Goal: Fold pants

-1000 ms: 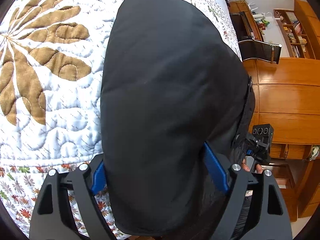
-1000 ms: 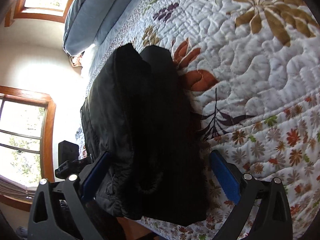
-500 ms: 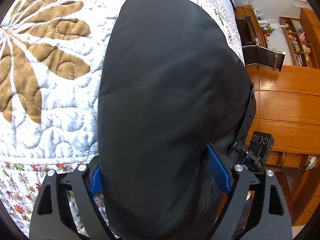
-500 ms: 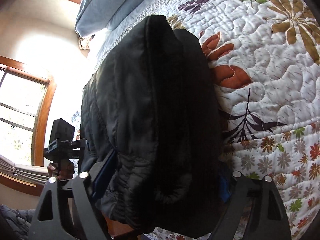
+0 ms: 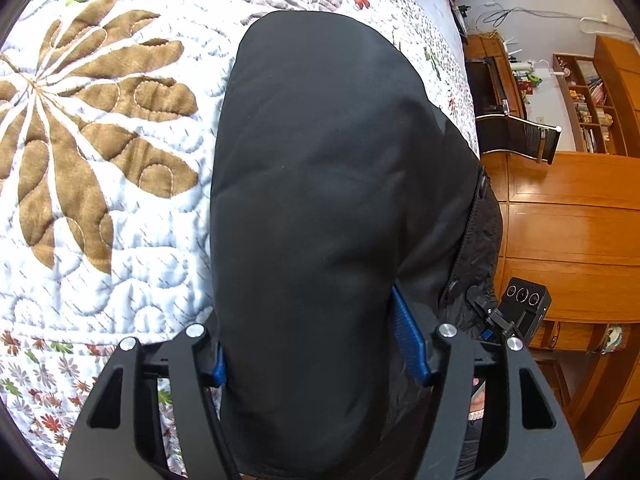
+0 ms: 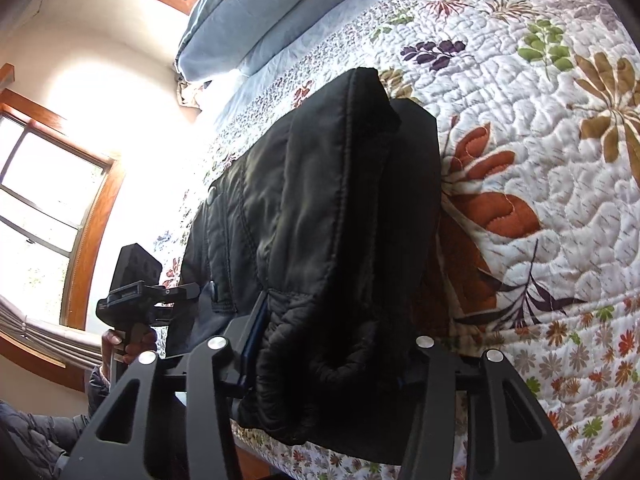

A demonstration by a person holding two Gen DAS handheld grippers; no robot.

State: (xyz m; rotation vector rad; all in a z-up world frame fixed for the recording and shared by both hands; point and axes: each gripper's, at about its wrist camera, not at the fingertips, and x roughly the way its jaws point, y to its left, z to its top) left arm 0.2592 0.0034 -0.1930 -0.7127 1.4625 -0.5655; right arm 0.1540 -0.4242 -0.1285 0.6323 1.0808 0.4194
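**Ana:** Black padded fabric fills both wrist views; those are the pants (image 5: 320,220), bunched into thick folds on the quilted bedspread (image 5: 100,140) near the edge of the bed; in the right wrist view they (image 6: 320,220) lie on the quilt (image 6: 540,160) with the pillows (image 6: 248,12) beyond them.

**Ben:** And the left gripper (image 5: 320,344)?

**Ana:** Its fingers are closing with the smooth end of the pants between them; the blue pads (image 5: 410,340) sit against the cloth on both sides, so I read it as gripping the pants.

**Ben:** The right gripper (image 6: 332,344)?

**Ana:** Closing too, with the quilted, stitched end of the pants between its fingers; the near blue pad (image 6: 254,340) lies against the fabric; the far pad is hidden behind the bundle, yet the cloth bulges over both fingers, so it grips the pants as well.

**Ben:** Anything else nearby?

**Ana:** From the left wrist view, wooden cabinets (image 5: 568,220) and a bookshelf (image 5: 592,96) stand past the bed; from the right, a wood-framed window (image 6: 52,208) glows brightly; a hand (image 6: 128,344) holds the other gripper's handle at the lower left.
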